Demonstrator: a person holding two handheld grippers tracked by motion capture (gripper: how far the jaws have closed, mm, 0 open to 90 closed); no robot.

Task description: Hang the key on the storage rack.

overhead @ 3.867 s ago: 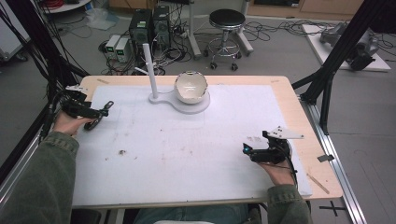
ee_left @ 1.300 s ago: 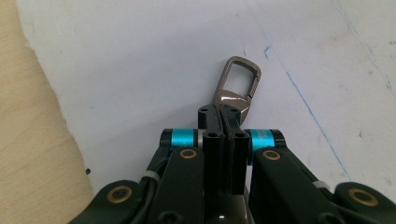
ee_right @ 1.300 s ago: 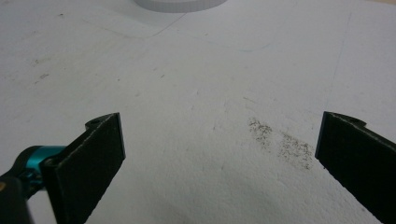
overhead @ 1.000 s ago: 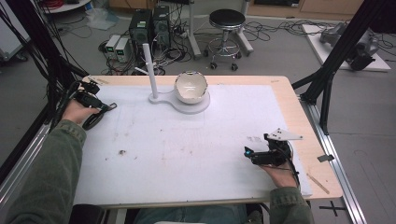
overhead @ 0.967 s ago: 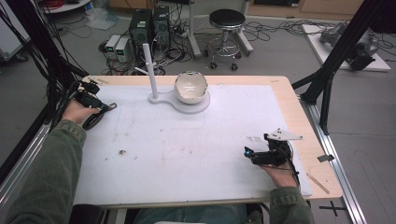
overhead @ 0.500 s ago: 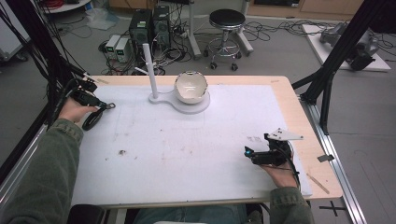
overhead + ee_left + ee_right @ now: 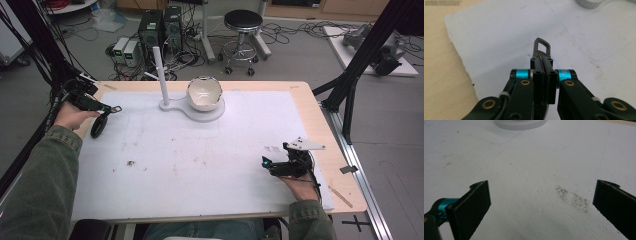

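Note:
My left gripper (image 7: 106, 107) hovers over the table's far left corner, shut on a thin dark metal clasp (image 7: 541, 47) whose rectangular loop sticks out past the jaws. A black loop (image 7: 98, 126) hangs from that gripper down to the white mat. In the left gripper view my left gripper (image 7: 543, 62) has its jaws pressed together on the clasp. My right gripper (image 7: 265, 162) rests low near the front right of the mat. It is open, and in the right gripper view my right gripper (image 7: 541, 205) holds nothing over bare mat.
A white stand (image 7: 200, 111) with an upright post (image 7: 159, 70) and a white bowl (image 7: 204, 92) sits at the back middle. The white mat (image 7: 200, 165) covers most of the wooden table (image 7: 320, 125). Dark smudges (image 7: 572, 197) mark the mat.
The left gripper has drifted slightly back and left with the clasp, and the black loop now touches the mat. The right gripper has stayed put.

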